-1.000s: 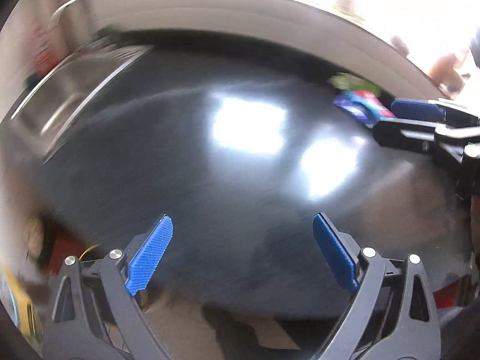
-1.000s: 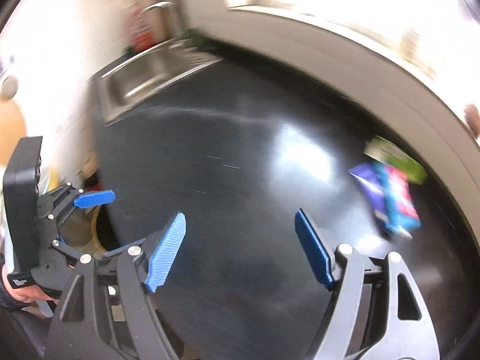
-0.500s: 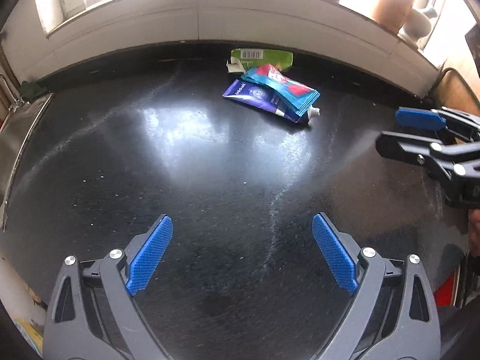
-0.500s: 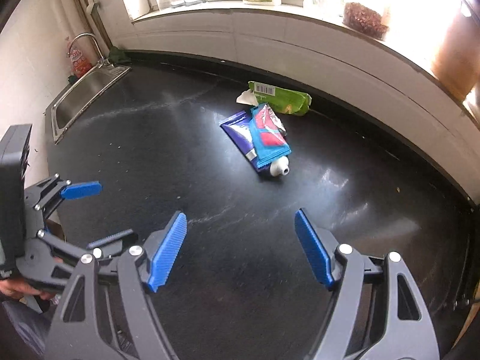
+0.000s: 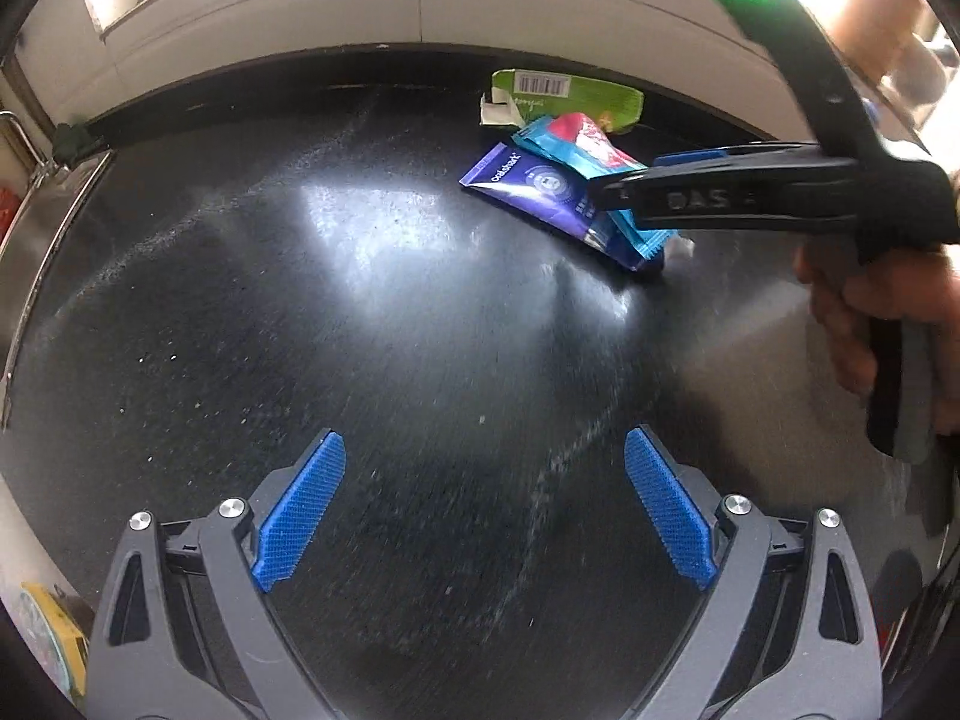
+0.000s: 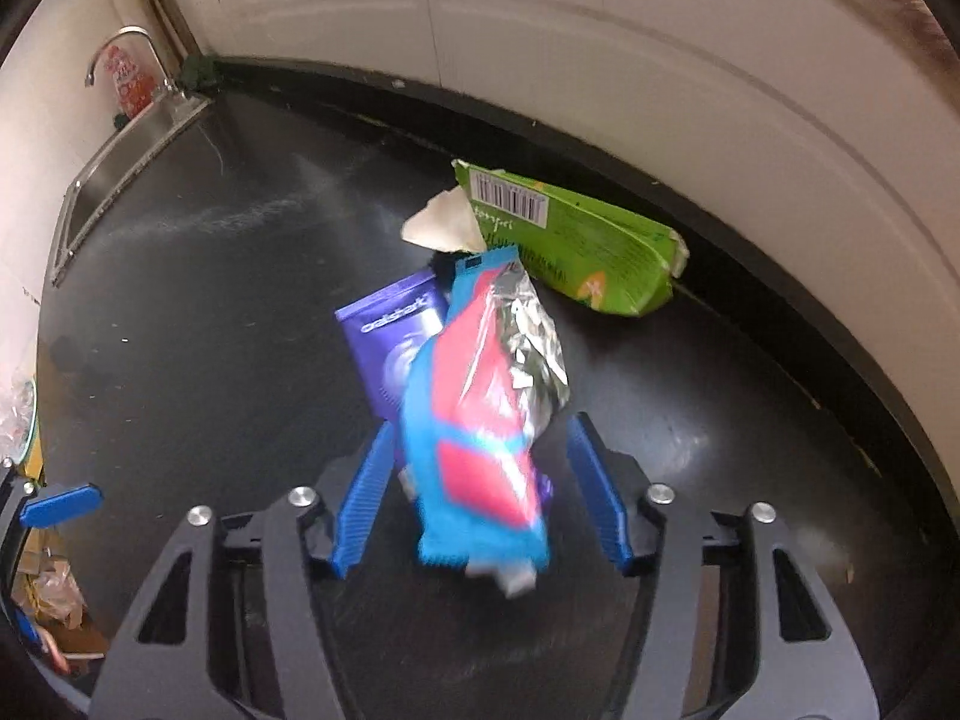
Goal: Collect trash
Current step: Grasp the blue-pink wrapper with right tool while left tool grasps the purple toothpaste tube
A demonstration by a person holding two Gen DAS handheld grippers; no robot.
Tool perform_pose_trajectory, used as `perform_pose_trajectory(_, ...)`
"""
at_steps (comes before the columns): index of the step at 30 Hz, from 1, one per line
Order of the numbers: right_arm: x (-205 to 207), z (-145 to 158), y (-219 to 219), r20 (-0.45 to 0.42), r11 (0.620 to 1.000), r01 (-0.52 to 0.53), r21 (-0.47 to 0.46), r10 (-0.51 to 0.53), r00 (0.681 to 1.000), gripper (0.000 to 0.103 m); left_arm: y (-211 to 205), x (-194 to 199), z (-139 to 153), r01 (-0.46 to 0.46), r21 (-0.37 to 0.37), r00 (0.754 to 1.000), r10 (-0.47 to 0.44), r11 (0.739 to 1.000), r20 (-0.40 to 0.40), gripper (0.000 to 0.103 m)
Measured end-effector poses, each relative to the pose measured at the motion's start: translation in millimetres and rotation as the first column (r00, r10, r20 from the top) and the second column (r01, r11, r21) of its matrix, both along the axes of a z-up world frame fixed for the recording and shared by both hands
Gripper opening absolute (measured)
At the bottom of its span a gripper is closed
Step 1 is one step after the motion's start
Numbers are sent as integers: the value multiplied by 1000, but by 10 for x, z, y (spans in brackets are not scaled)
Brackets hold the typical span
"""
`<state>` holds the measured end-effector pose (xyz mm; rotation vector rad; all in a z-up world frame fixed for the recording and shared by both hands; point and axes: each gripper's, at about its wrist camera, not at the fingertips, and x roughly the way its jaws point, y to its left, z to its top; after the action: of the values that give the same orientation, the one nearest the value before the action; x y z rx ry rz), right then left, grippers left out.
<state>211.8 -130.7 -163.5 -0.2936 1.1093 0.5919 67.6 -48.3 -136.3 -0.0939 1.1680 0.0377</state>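
A small pile of trash lies on the black counter (image 5: 372, 312) near the back wall: a blue and pink wrapper (image 6: 474, 420) over a purple tube (image 6: 390, 348), and a green packet (image 6: 576, 252) with a scrap of white paper (image 6: 441, 225). My right gripper (image 6: 480, 492) is open, its blue pads on either side of the wrapper and tube, apart from them. In the left wrist view the right gripper (image 5: 630, 180) reaches over the wrapper (image 5: 576, 144), tube (image 5: 528, 186) and green packet (image 5: 570, 96). My left gripper (image 5: 483, 516) is open and empty above bare counter.
A steel sink (image 6: 126, 162) with a tap (image 6: 120, 42) sits at the counter's left end, a red bottle (image 6: 129, 87) behind it. A pale tiled wall (image 5: 420, 12) runs along the back. The sink edge shows in the left wrist view (image 5: 30, 228).
Both grippers swung from the sink side toward the trash pile. My right gripper moved forward until its open fingers straddle the wrapper and tube. Its fingers have narrowed somewhat.
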Motion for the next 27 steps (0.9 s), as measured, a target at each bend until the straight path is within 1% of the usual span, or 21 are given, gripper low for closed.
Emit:
perform_pose_trajectory(3,71,-66,34,-19,999,-45,-1,45,999,31,-36,124,-56,-18,8,1000,18,1000,-9,92)
perform_pose_trajectory(4,80,-73,22,-19,998,-58,4,58,998,25,-49,171,-74,-24,8,1000,25,1000,-12,92)
perform_pose_trajectory(5,78,-56,-12,-12,998,-68,12,68,998,22,-70,240,-105,-34,8,999,34,999,-19,92)
perform_pose_trajectory(6,94,-40,-57,-6,997,-70,21,70,998,17,-85,295,-127,-42,8,999,42,999,-24,92)
perform_pose_trajectory(8,86,33,-204,7,997,-61,47,61,998,17,-122,436,-177,-64,2,997,64,998,-35,92)
perform_pose_trajectory(12,5,180,-603,39,997,-23,73,20,999,17,-201,760,-275,-121,-40,991,118,992,-59,92)
perform_pose_trajectory(17,-78,144,-1042,27,996,49,71,-51,998,17,-275,1186,-365,-241,-105,968,232,965,-91,91)
perform_pose_trajectory(20,-92,84,-1191,16,995,76,64,-77,997,17,-346,1402,-414,-282,-86,956,273,956,-104,91)
perform_pose_trajectory(22,-91,76,-1265,10,993,96,70,-97,995,17,-346,1515,-467,-326,-91,941,313,941,-129,91)
perform_pose_trajectory(23,-102,78,-1295,8,992,101,73,-101,995,17,-346,1569,-473,-344,-81,934,332,936,-132,91)
perform_pose_trajectory(25,-107,79,-1357,6,991,109,80,-110,994,17,-367,1656,-478,-364,-77,926,351,928,-136,91)
perform_pose_trajectory(27,-122,79,-1375,6,990,116,82,-117,993,17,-422,1743,-488,-370,-39,922,361,928,-141,91)
